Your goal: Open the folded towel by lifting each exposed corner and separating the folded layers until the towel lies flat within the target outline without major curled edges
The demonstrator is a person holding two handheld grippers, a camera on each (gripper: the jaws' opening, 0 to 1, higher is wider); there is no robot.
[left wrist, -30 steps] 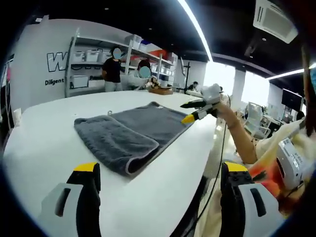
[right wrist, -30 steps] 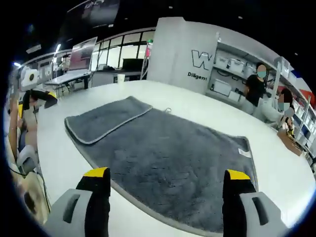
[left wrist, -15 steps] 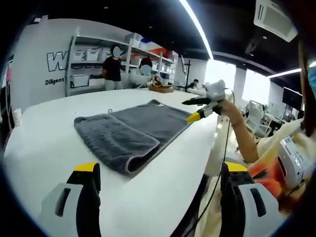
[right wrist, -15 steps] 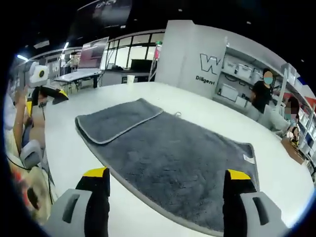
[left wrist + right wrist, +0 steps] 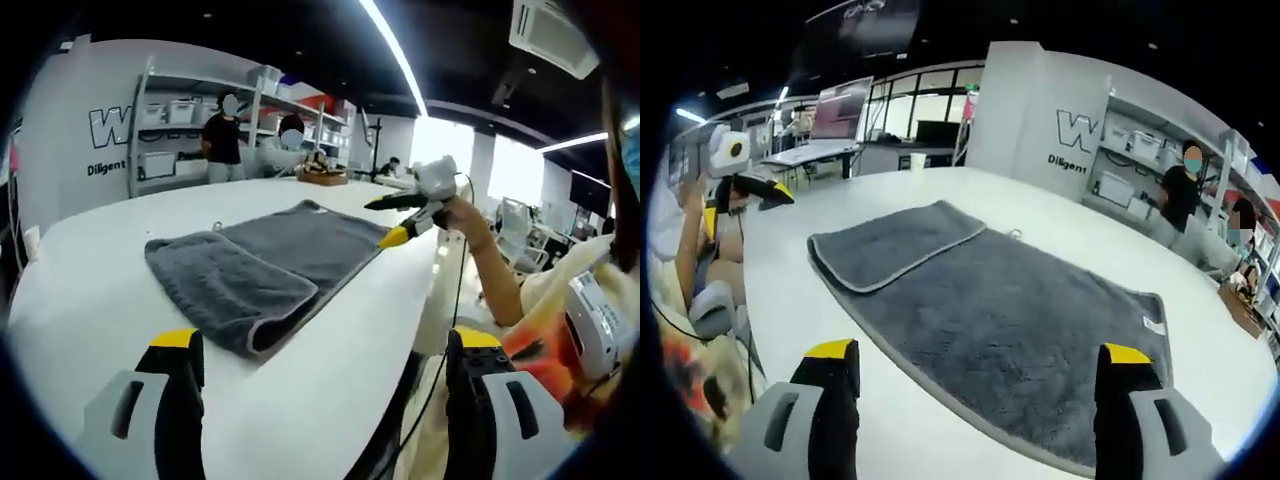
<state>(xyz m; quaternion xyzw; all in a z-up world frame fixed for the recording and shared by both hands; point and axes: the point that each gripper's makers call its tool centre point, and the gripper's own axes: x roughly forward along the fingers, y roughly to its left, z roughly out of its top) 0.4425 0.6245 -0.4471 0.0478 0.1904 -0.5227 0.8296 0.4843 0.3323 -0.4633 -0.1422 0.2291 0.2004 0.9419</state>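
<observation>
A dark grey towel (image 5: 262, 257) lies on the white table (image 5: 90, 270), with one end folded back over itself into a thicker flap (image 5: 225, 284). In the right gripper view the towel (image 5: 1025, 335) spreads wide and the folded flap (image 5: 895, 243) sits at its far left end. My left gripper (image 5: 318, 355) hangs open above the table's near edge, short of the towel, holding nothing. My right gripper (image 5: 980, 370) is open too, above the towel's near hem. In the left gripper view, the right gripper (image 5: 405, 218) hovers open off the towel's far right corner.
Shelving with bins (image 5: 180, 120) and standing people (image 5: 222, 140) line the wall beyond the table. A person's arm (image 5: 490, 270) and patterned sleeve are at the right of the left gripper view. A brown basket (image 5: 1243, 310) rests at the table's far right.
The right gripper has drawn back and up a little from the towel's near edge, so the towel looks smaller. The left gripper has barely moved.
</observation>
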